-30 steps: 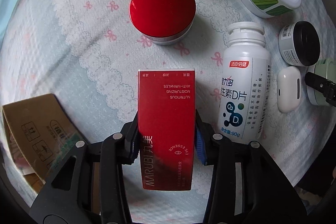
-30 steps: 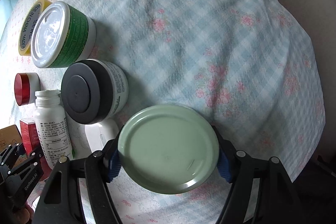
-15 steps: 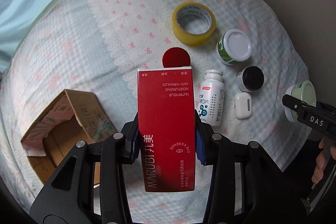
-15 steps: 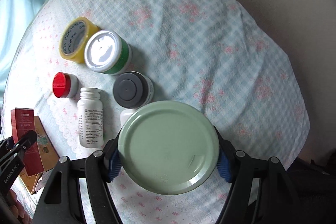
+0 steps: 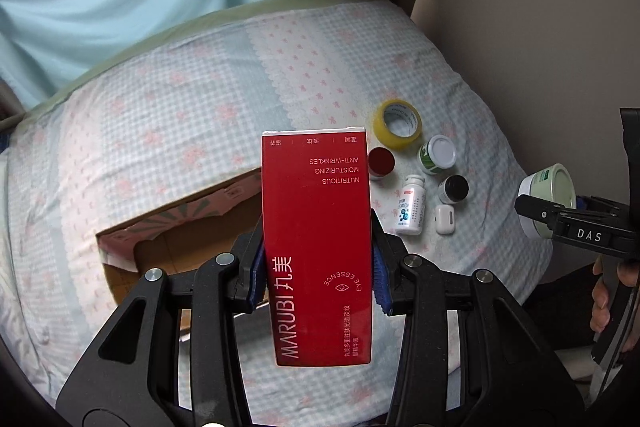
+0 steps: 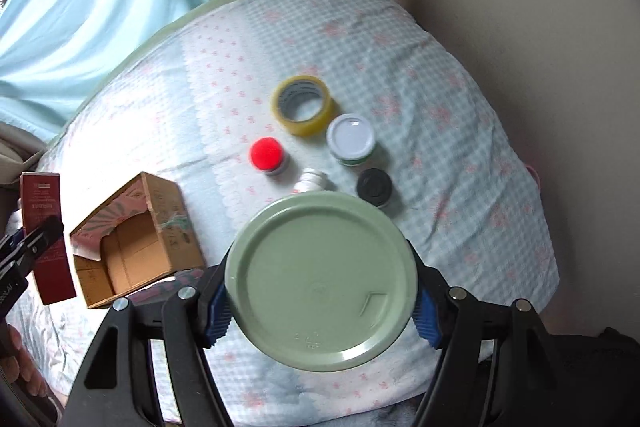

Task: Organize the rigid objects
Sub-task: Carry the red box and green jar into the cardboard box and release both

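My left gripper [image 5: 318,275] is shut on a tall red MARUBI carton [image 5: 316,243] and holds it high above the bed; the carton also shows in the right wrist view [image 6: 46,235]. My right gripper [image 6: 320,301] is shut on a jar with a pale green lid [image 6: 322,281], also lifted; the jar also shows in the left wrist view [image 5: 550,197]. An open cardboard box [image 6: 136,239] lies on the bed, partly behind the carton in the left wrist view [image 5: 180,243].
On the checked bedcover [image 6: 400,39] lie a yellow tape roll [image 6: 303,105], a red-lidded jar [image 6: 267,155], a white-lidded green jar [image 6: 351,139], a black-lidded jar [image 6: 374,185], a white pill bottle [image 5: 410,207] and a white earbud case [image 5: 445,219]. A wall stands to the right.
Both grippers have risen well away from the bed with their objects. The items on the bed look smaller, and the curtain and wall have come into view.
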Motion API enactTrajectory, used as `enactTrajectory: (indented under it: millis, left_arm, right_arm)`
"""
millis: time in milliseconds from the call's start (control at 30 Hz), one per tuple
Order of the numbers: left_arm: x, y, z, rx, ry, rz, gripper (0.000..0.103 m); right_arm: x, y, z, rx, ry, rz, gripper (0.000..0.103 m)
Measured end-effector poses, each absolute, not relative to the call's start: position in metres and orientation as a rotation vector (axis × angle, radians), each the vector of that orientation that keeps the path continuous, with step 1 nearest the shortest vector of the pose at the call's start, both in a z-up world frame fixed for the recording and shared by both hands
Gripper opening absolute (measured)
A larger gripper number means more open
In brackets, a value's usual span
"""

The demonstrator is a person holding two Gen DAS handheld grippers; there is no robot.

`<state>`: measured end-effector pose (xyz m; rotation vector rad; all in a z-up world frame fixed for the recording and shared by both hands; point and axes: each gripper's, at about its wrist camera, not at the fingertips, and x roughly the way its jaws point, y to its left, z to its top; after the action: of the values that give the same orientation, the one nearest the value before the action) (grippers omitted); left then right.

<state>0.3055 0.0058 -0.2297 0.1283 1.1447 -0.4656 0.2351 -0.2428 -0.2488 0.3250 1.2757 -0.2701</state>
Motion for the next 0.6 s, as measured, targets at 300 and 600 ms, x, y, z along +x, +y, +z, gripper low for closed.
enactTrajectory:
  millis: [300,600]
  left_arm:
    - [0.324,0.137,-0.238,0.076,1.154,-0.387,0.038]
    - [0.349,0.206,-0.307,0.074,1.255,-0.309,0.038]
  right_arm:
    - [0.279,-0.09,-0.222,0.235,1.255,-0.067,0.068]
    - [0.324,0.03,-0.273,0.023,1.327,0.21,0.068]
